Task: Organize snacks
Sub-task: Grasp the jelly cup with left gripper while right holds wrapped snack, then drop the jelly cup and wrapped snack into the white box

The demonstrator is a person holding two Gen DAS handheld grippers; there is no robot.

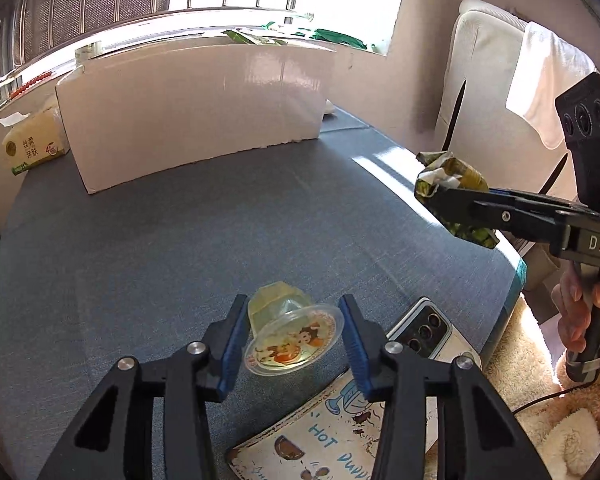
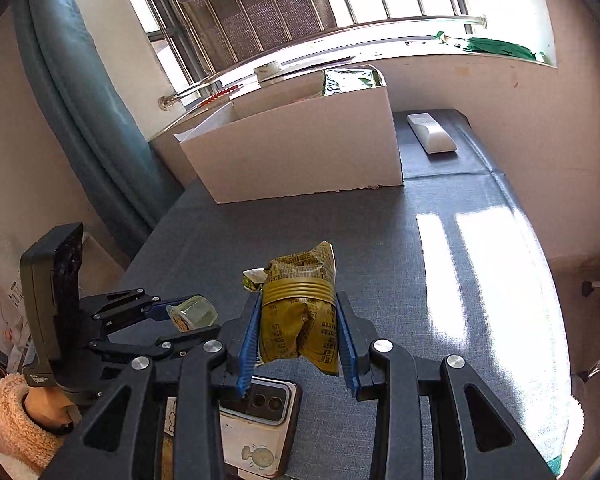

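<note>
Both grippers are loaded — the left gripper [image 1: 292, 336] clamped on a jelly cup [image 1: 290, 330], the right gripper [image 2: 298, 332] on an upright green snack packet [image 2: 300, 312] — with the open cardboard box [image 2: 296, 152] straight ahead at the surface's far edge.

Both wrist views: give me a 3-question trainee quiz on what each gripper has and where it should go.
1. True or false: the left gripper has its fingers on either side of a jelly cup.
2. What does the right gripper hold? A) green-gold snack packet B) phone C) tissue pack
3. Fill in: the white cardboard ____ at the far end of the blue surface already has a green packet showing above its rim.

Key:
1. True; the cup lies on its side between the fingers, lid toward the camera.
2. A; the phone lies below on the surface, the tissue pack beside the box.
3. box
</note>
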